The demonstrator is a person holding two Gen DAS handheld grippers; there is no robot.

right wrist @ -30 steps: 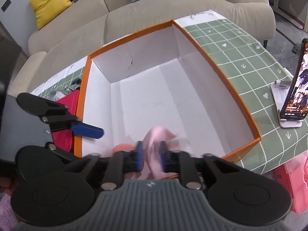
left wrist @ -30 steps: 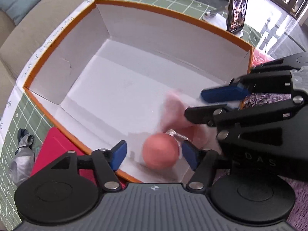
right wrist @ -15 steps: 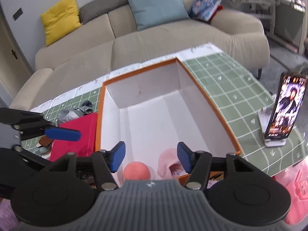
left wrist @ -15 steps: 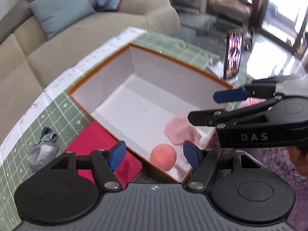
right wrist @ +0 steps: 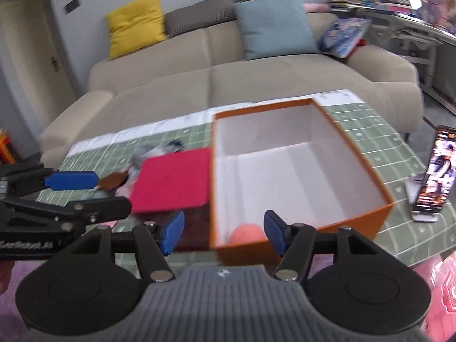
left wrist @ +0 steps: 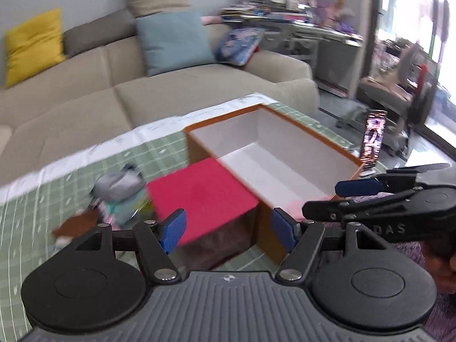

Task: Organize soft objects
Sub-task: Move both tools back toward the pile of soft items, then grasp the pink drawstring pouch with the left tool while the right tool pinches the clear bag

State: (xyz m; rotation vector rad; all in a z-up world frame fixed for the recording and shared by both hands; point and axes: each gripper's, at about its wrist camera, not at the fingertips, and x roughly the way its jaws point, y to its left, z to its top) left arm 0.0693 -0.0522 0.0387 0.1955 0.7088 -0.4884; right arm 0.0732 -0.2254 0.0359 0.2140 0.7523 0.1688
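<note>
An orange box with a white inside point(left wrist: 285, 154) point(right wrist: 379, 213) stands on the green grid mat. A pink-orange ball point(right wrist: 246, 232) lies at its near end. A bit of a pink soft thing point(left wrist: 293, 206) shows inside by the near wall. My left gripper point(left wrist: 228, 229) is open and empty, pulled back above the box's near left corner. My right gripper point(right wrist: 221, 229) is open and empty, near the box's front edge. Each gripper shows in the other's view, the right point(left wrist: 356, 196) and the left point(right wrist: 71, 191).
A red box point(left wrist: 199, 196) point(right wrist: 173, 179) stands left of the orange box. A grey soft thing point(left wrist: 116, 183) point(right wrist: 148, 152) and small items lie further left on the mat. A phone on a stand point(left wrist: 373, 142) point(right wrist: 436, 182) is at the right. A beige sofa point(right wrist: 228, 79) is behind.
My right gripper opened and let the pink soft thing drop into the box. Both grippers pulled back and up, away from the box.
</note>
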